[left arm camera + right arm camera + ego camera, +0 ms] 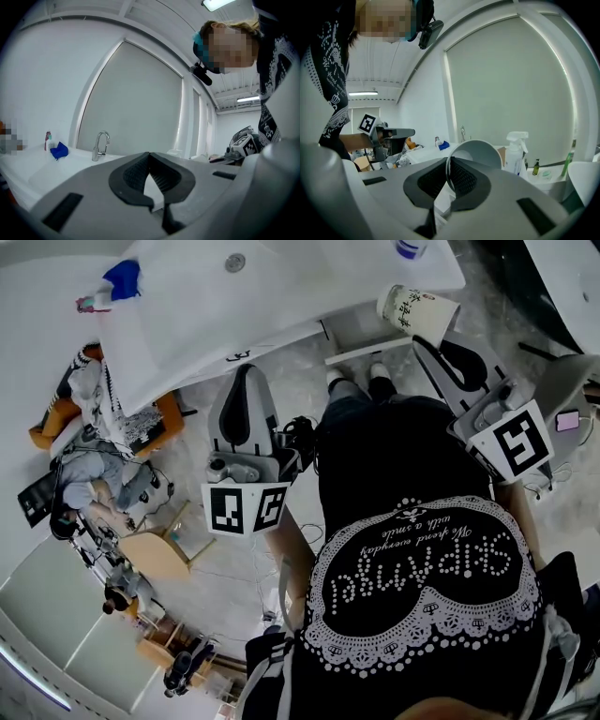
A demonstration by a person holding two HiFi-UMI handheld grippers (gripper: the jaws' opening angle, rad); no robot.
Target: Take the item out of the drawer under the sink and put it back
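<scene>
At the upper right of the head view, the paper cup (417, 311) is up in the air beside the edge of the white sink counter (187, 324), not in any drawer. The right gripper (449, 161) holds it: its jaws are almost closed, with the thin rim of the cup pinched between them. The cup looks very light and empty. Its wall is thin and soft, so I think a hard squeeze would bend or crush it. The rim is rolled and a bit stiffer, so it is a good place to hold, with one jaw inside and one outside, as now. The cup lies on its side. In the head view its long way runs across the frame: the small bottom points left and a little up, and the wide mouth points right, back at the gripper. In the right gripper view the round open mouth looks at the camera. The left gripper (150, 154) has its jaws closed at the tips, with nothing between them.
</scene>
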